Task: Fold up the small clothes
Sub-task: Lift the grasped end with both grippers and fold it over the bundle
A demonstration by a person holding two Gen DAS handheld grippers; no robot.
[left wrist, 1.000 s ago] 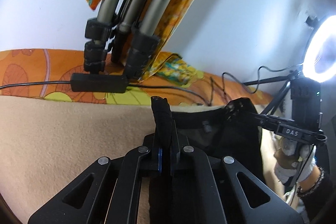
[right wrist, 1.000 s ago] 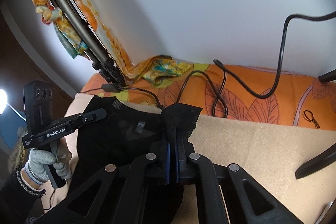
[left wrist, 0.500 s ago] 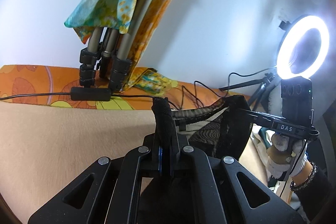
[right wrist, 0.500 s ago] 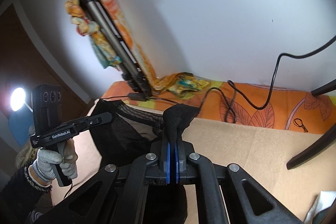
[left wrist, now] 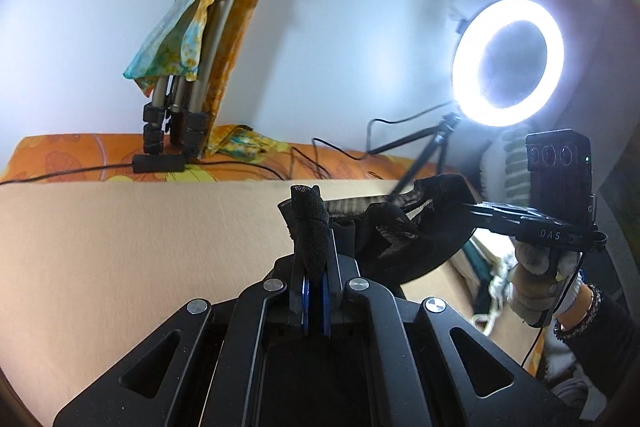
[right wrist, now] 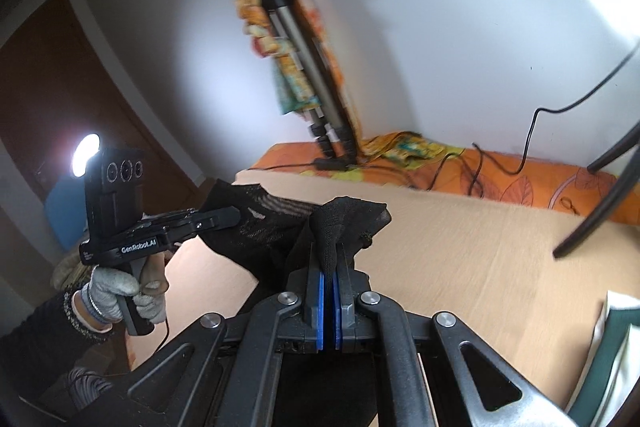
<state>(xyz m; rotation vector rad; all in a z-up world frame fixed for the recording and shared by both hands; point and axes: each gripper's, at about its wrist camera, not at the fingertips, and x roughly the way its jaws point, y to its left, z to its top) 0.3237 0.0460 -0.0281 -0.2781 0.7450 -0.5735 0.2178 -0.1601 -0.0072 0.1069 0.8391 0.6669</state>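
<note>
Both tools, left tool (left wrist: 314,223) and right tool (right wrist: 329,231), pinch the black mesh garment (left wrist: 384,227) aloft over the beige bench (left wrist: 140,247); only the left view shows the ring light (left wrist: 508,61).

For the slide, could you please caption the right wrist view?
Both tools, right and left, hold a black mesh garment stretched above the beige surface.

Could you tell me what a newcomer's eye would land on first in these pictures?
Probably the glowing ring light at upper right of the left wrist view. Next, the black garment stretched in the air between the left gripper and right gripper, above the beige table. Behind, a folded tripod draped in orange cloth leans on the wall.
</note>
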